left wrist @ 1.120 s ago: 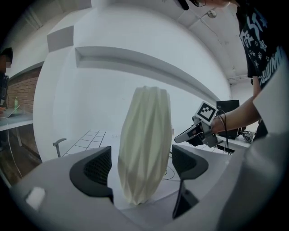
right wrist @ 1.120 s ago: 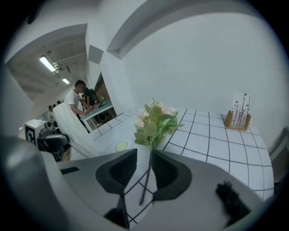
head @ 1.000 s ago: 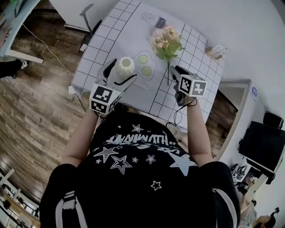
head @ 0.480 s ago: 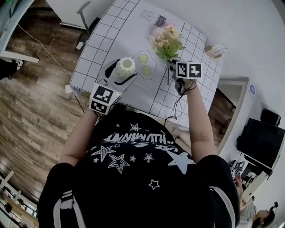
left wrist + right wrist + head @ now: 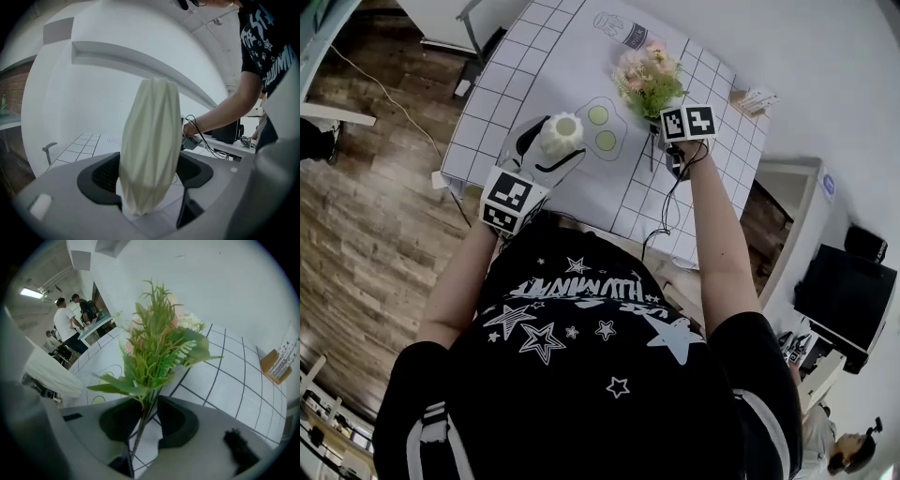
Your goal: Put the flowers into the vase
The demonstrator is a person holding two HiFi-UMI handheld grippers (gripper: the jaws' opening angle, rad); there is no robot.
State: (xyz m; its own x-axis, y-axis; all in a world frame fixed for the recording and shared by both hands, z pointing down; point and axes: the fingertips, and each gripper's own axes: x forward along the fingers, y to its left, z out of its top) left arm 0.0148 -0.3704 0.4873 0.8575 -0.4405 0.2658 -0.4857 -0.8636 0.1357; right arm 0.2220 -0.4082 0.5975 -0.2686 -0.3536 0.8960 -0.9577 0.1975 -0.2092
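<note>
Plenty of open room on the far-left side of the white gridded tablecloth (image 5: 534,56), nothing there but flat printed drawings (image 5: 622,36). The cream ribbed vase (image 5: 563,134) blocks the near-left part and the bunch of pink flowers with green leaves (image 5: 649,80) fills right of centre. The lane between those two is bare. Over in the far-right corner there's a small wooden card stand (image 5: 753,100) in the way.

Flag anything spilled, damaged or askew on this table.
Nothing stands out: nothing is spilled or damaged. The left gripper is clamped on the vase, and the stems of the flowers sit between the closing jaws of the right gripper.
</note>
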